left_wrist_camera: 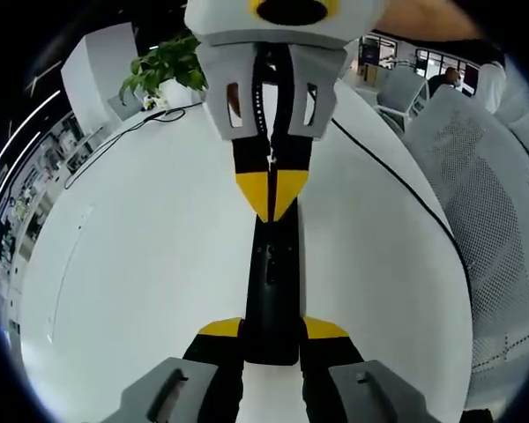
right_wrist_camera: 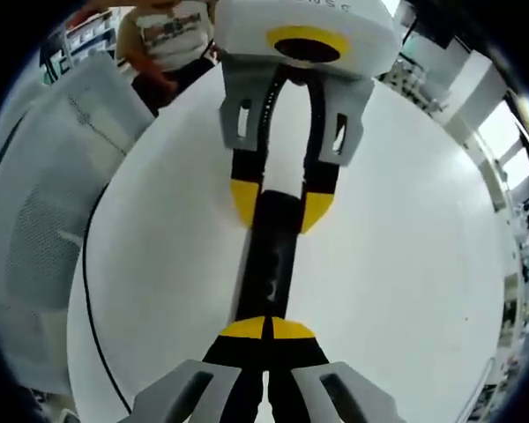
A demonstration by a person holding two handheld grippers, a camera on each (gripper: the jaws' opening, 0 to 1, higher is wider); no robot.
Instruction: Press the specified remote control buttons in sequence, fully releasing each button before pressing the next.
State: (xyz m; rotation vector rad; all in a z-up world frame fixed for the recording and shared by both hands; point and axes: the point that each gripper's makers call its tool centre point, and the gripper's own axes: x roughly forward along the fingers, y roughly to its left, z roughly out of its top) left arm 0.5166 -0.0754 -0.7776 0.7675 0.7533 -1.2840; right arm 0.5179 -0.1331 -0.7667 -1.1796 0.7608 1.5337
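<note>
We found the black remote control (left_wrist_camera: 271, 291) lying lengthwise at the centre of the left gripper view, on a white round table (left_wrist_camera: 141, 264). The left gripper (left_wrist_camera: 271, 328) rose from the bottom edge, its yellow-tipped jaws parted and set against the two sides of the remote's near end, gripping it. From the top of that frame the right gripper (left_wrist_camera: 271, 196) pointed downward, its yellow tips drawn together to a point resting on the remote's far end.

In the right gripper view the same remote control (right_wrist_camera: 273, 256) ran up the middle of the frame; the right gripper (right_wrist_camera: 266, 329) at bottom centre had its jaws closed, tips touching above the remote's near end, while the left gripper (right_wrist_camera: 280, 207) clasped the far end at upper centre.

We noted a black cable (left_wrist_camera: 406, 189) crossing the table at right, a potted plant (left_wrist_camera: 163, 66) at upper left, and a white mesh chair (left_wrist_camera: 489, 194) at the right edge.
</note>
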